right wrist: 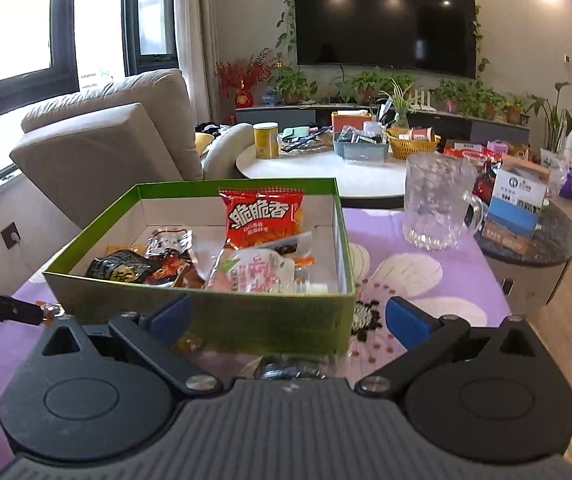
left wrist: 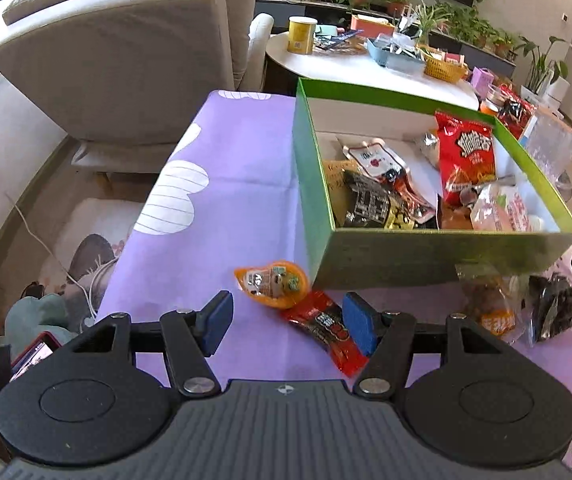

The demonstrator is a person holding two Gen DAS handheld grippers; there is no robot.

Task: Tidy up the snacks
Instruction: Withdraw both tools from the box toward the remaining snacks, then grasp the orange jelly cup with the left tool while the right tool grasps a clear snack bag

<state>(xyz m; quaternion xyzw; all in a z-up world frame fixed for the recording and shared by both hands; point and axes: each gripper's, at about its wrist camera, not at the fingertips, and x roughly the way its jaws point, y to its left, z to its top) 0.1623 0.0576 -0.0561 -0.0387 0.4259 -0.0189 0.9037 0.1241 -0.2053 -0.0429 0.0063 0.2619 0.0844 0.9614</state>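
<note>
Left gripper (left wrist: 286,322) jaws spread wide, nothing held, low over the purple cloth (left wrist: 238,168); red snack packet (left wrist: 325,330) lies between its pads, orange packet (left wrist: 272,282) just beyond, both loose on the cloth by the near left corner of the green box (left wrist: 425,254). Right gripper (right wrist: 286,316) likewise released, facing the box's near wall. Box holds a red chip bag (left wrist: 465,156) and mixed packets; two clear bags (left wrist: 497,304) lie by its near wall; glass mug (right wrist: 437,204) stands near the table's far right corner

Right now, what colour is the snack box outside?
Green, white inside; the box shows best in the right wrist view.
</note>
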